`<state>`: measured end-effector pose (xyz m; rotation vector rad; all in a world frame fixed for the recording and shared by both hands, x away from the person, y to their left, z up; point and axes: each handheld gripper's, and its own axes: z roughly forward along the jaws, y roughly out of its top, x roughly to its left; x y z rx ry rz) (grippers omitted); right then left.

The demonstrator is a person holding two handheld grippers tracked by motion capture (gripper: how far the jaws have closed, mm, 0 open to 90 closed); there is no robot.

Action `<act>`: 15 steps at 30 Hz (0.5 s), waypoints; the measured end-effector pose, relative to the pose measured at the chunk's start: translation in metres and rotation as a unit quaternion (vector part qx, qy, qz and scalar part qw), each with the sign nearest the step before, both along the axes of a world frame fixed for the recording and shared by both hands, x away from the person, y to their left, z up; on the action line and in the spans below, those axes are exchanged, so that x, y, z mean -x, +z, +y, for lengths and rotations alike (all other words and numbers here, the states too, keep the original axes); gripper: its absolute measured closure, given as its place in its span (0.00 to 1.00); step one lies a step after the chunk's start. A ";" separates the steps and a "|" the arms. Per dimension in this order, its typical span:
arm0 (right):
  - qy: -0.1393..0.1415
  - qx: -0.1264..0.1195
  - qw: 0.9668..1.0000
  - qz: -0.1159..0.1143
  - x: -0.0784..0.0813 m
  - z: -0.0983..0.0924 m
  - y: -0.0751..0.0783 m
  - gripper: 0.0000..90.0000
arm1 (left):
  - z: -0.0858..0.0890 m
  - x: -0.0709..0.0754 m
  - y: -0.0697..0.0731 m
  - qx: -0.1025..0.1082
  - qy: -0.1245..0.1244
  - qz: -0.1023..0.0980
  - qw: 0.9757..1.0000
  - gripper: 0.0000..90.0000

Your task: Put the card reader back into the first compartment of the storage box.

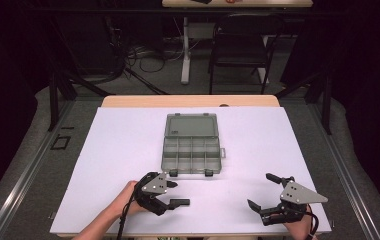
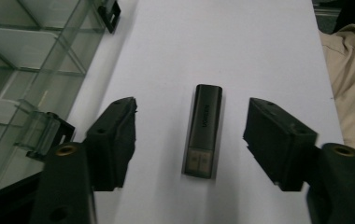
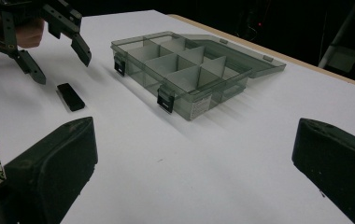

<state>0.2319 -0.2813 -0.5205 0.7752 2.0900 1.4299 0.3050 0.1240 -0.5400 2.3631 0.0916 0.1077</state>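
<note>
A small black stick-shaped device (image 2: 203, 130) lies flat on the white table top, lengthwise between the two jaws of my left gripper (image 2: 192, 109). The pads stand clear of it on both sides, so the gripper is open. From above, the left gripper (image 1: 173, 195) is near the table's front edge with the device (image 1: 181, 202) at its tips. A clear grey compartment box (image 1: 164, 155) lies open just beyond it, lid folded back. My right gripper (image 1: 260, 190) rests at the front right, open with nothing between its jaws. The right gripper view looks across at the box (image 3: 192, 107), the device (image 3: 70, 96) and the left gripper (image 3: 62, 67).
The white table top (image 1: 258, 140) has free room around the box on both sides. A wooden edge (image 1: 190, 101) runs along the far side. Beyond the table stand a black chair (image 1: 240, 47) and a table leg with cables on the floor.
</note>
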 end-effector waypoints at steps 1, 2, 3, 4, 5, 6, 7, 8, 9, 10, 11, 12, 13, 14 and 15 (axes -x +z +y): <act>0.000 -0.002 1.000 0.001 0.000 0.000 0.000 0.00 | -0.001 0.000 -0.001 -0.002 -0.001 0.001 1.000 0.43; 0.000 0.000 1.000 0.000 0.000 0.000 0.000 0.00 | -0.001 -0.001 -0.002 -0.003 -0.005 0.003 1.000 0.45; 0.000 -0.001 1.000 0.000 0.000 0.000 0.000 0.00 | -0.001 -0.002 -0.003 -0.002 -0.007 0.006 1.000 0.48; 0.000 -0.001 1.000 0.000 0.000 0.000 0.000 0.00 | -0.001 -0.002 -0.003 -0.003 -0.009 0.008 1.000 0.50; 0.000 0.000 1.000 0.000 0.000 0.000 0.000 0.00 | -0.001 -0.003 -0.003 -0.002 -0.014 0.011 1.000 0.53; 0.001 0.000 1.000 0.000 0.000 0.000 0.000 0.00 | -0.001 -0.003 -0.004 0.000 -0.015 0.013 1.000 0.56; 0.001 0.000 1.000 0.000 0.000 0.000 0.000 0.00 | -0.001 -0.003 -0.005 0.001 -0.017 0.017 1.000 0.58; 0.001 0.000 1.000 0.000 0.000 0.000 0.000 0.00 | -0.002 -0.004 -0.005 -0.001 -0.022 0.020 1.000 0.60; 0.001 -0.001 1.000 -0.001 -0.001 0.000 0.000 0.00 | -0.002 -0.004 -0.006 -0.002 -0.024 0.022 0.999 0.62; 0.001 0.001 1.000 0.000 0.000 0.000 0.000 0.00 | -0.002 -0.004 -0.007 -0.005 -0.028 0.021 0.999 0.64; 0.001 0.000 1.000 0.000 0.000 0.000 0.000 0.00 | -0.003 -0.004 -0.008 -0.004 -0.030 0.027 0.999 0.66; 0.001 0.001 1.000 0.001 0.000 0.000 0.000 0.00 | -0.003 -0.004 -0.009 -0.006 -0.031 0.028 0.999 0.67; 0.001 0.001 1.000 0.000 0.000 0.000 0.000 0.00 | -0.003 -0.004 -0.010 -0.007 -0.032 0.029 0.999 0.68; 0.002 0.001 1.000 0.000 0.000 0.000 0.000 0.00 | -0.003 -0.004 -0.011 -0.007 -0.034 0.033 0.999 0.70; 0.002 0.000 1.000 -0.001 0.000 0.000 0.000 0.00 | -0.003 -0.005 -0.012 -0.007 -0.037 0.032 0.999 0.71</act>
